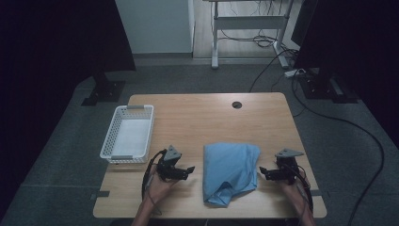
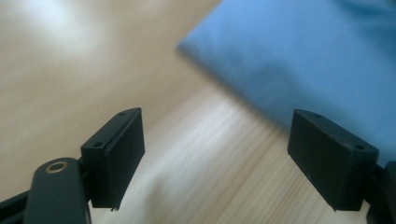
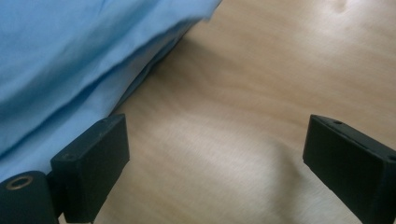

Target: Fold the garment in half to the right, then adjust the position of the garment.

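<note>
Blue cloth lies folded, soft w/ creases on my wood-grain bench, left claw & right claw both spread, empty.

Left tongs, right tongs: jaws apart, empty.

High overhead; gripper views near cloth.

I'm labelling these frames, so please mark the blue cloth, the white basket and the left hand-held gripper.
blue cloth (image 1: 230, 165), high view, middle of the folded fabric.
white basket (image 1: 109, 136), high view, its left perforated wall.
left hand-held gripper (image 1: 189, 170), high view, between its open fingertips.
</note>
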Demonstrator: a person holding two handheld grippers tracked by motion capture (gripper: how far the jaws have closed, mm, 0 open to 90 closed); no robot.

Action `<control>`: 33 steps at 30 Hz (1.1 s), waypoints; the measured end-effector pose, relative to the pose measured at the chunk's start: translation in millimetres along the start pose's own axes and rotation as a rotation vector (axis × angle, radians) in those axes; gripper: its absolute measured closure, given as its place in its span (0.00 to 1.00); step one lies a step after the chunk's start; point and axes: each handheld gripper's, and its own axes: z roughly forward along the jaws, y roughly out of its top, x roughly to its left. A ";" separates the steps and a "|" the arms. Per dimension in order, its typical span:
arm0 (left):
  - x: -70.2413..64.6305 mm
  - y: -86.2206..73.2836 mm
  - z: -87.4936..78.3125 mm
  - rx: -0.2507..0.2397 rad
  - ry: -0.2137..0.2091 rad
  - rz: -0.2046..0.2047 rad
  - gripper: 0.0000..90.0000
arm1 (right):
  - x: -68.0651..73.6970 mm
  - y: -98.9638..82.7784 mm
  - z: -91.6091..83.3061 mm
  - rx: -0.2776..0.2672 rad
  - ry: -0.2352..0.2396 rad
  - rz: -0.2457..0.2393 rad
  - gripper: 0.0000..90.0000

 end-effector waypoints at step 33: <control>7.5 -31.7 -0.5 0.078 0.089 -0.005 0.15 | 15.7 -7.9 -9.1 0.018 0.045 -0.015 0.02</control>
